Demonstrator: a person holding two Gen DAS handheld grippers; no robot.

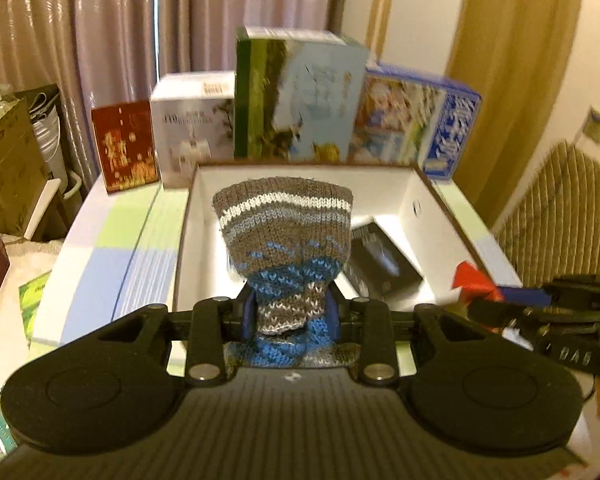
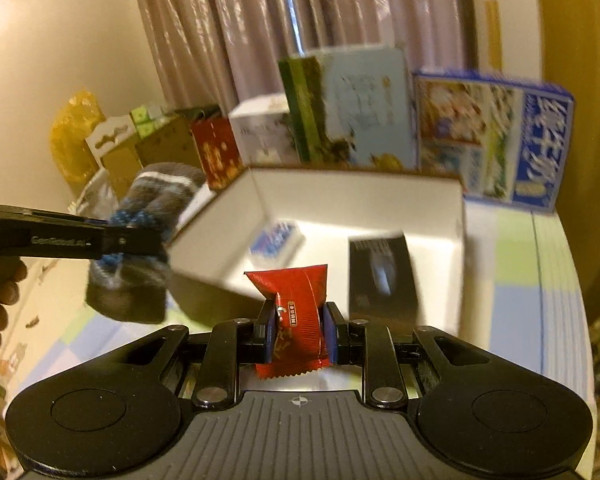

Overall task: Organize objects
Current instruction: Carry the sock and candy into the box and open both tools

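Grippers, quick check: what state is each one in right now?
Left gripper: closed on the grey-and-blue striped knitted sock.
Right gripper: closed on the red foil snack packet.

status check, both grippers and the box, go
Left gripper shut on knit sock. Right gripper shut on red packet. Open white box ahead, black box already inside. Nothing blocking.

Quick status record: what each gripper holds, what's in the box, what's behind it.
left gripper: shut on knitted sock
right gripper: shut on red snack packet
open white box: holds black box and small blue packet
behind box: row of upright cartons
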